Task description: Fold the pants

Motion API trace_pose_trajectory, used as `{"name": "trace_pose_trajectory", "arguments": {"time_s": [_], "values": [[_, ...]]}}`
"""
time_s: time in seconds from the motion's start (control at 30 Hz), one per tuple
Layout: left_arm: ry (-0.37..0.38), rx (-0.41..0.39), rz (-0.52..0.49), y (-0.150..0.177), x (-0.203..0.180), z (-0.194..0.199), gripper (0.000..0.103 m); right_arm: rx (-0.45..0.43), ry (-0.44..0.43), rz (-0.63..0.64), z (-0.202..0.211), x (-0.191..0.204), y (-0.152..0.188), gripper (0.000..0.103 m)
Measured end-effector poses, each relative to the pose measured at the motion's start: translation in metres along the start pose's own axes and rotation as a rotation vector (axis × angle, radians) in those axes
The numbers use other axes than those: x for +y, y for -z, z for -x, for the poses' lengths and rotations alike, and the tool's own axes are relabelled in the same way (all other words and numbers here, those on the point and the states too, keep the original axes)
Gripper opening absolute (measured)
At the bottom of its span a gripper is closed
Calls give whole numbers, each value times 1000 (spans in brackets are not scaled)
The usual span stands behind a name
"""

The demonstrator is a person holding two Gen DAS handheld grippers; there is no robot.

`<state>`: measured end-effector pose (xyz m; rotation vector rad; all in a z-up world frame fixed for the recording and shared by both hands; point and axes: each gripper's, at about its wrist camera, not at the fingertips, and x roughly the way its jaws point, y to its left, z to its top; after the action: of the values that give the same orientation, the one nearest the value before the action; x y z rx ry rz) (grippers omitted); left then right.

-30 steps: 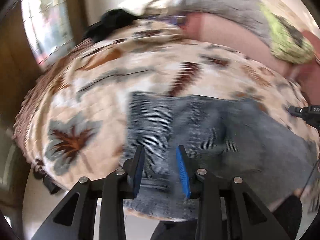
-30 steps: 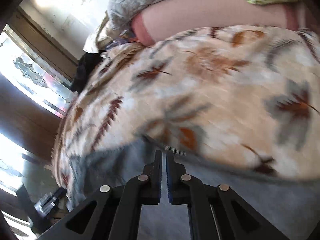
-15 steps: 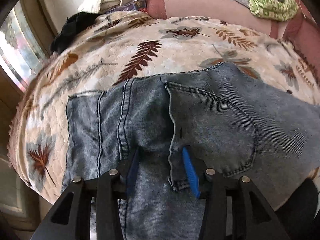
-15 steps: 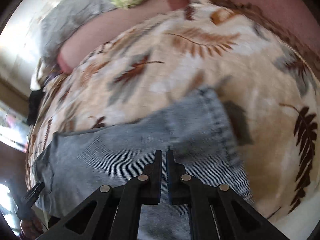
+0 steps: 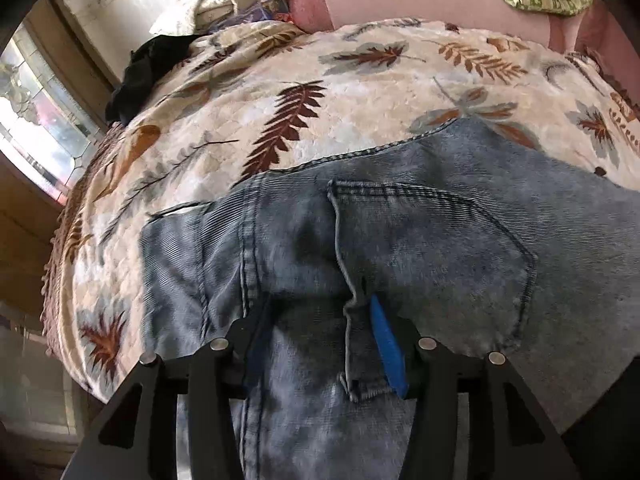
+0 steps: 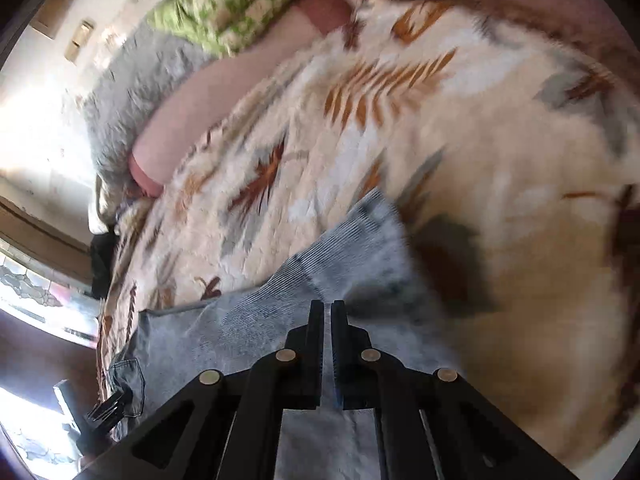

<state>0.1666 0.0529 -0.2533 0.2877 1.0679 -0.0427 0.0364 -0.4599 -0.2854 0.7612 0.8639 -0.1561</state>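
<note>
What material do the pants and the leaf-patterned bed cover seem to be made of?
Pants: most likely denim, faded light blue, matte; ribbed weave, doubled seams and a stitched back pocket show.
Bed cover: seems a soft quilted fabric, cream with printed leaves; its puckered surface suggests padding, but the fibre cannot be told.

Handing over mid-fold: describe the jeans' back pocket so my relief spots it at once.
On the leaf-print bedspread lie faded blue jeans. The back pocket is the stitched five-sided patch on their seat, just ahead of the left gripper. Its dark double seams set it apart from the plain denim around it.
</note>
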Motion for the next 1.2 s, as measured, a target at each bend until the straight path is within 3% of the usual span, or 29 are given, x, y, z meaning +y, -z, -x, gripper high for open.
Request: {"name": "trace_pose_trajectory", "arguments": {"time_s": [0.13,0.2,0.27,0.33,0.4,0.57,0.73,0.8,0.87,1.03,1.1,1.2], "values": [[50,-59,2,6,-12,35,53,-62,-27,-31,47,-22,7,6],[83,-80,1,7,-25,51,65,-86,-22,-33,66,-29,14,10],[122,-100,-10,9,-41,65,73,-82,-22,-30,76,-30,23,32],[153,-105,-30,11,-58,75,75,-72,-25,-32,78,-31,32,40],[171,-93,-43,12,-71,75,75,-69,-33,-19,79,-31,39,40],[231,24,11,11,-95,55,75,-64,-68,-11,76,-26,50,40],[185,66,-27,12,-123,33,75,-78,-37,-10,62,-25,51,38],[162,76,-33,10,-128,23,75,-37,-3,-32,48,-35,54,30],[138,107,-35,11,-127,9,76,-38,8,-54,45,-48,58,11],[83,89,-71,10,-134,5,86,-24,-26,-66,58,-55,59,11],[85,89,-42,12,-129,1,99,-51,-28,-55,67,-53,59,16],[141,97,14,12,-114,-6,103,-64,-35,-44,71,-45,58,16]]}}
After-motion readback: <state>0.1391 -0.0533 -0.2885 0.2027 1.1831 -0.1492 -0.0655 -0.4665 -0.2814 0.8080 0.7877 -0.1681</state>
